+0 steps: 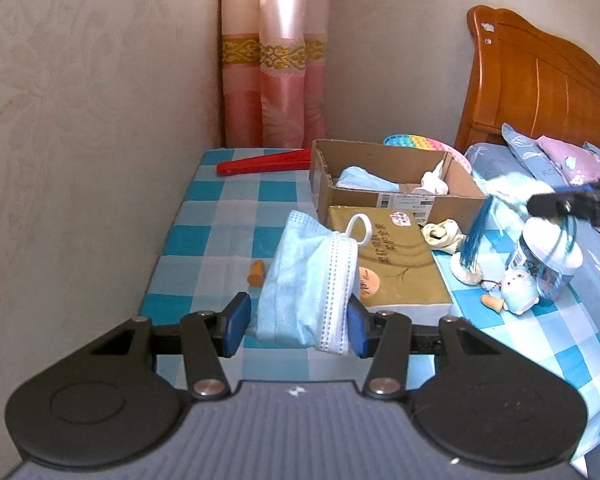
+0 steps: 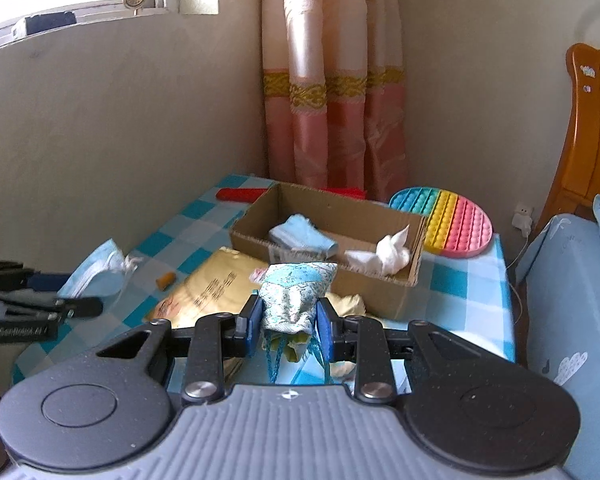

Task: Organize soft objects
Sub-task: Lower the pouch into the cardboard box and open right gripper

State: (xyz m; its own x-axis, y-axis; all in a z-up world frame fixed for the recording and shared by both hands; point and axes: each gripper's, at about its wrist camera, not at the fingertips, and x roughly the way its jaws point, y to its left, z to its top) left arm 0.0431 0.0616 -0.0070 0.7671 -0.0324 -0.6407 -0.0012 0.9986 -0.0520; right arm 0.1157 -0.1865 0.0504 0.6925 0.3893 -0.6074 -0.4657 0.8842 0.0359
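Both grippers carried soft goods over the checked tablecloth (image 1: 204, 240); target looked like the cardboard box (image 2: 256, 216), which already had a folded blue mask (image 2: 302, 236) and a crumpled white tissue (image 2: 384, 256) in it.

Face mask (image 1: 306, 284): very light, limp pleated fabric, likely to flop and slide; pinch across the bunched pleats, not the ear loop (image 1: 360, 229), which hung free at the top; left gripper (image 1: 298, 330) was roughly half open, clamped on the mask's lower end, mask raised above the table near its front edge.

Sachet pouch (image 2: 296, 300): small, stuffed, compressible, embroidered cloth, not fragile; take it across the body, tassel cords trailing below; right gripper (image 2: 286, 326) was narrowed to pouch width, squeezing it, held just short of the box, above a gold envelope (image 2: 204, 292).
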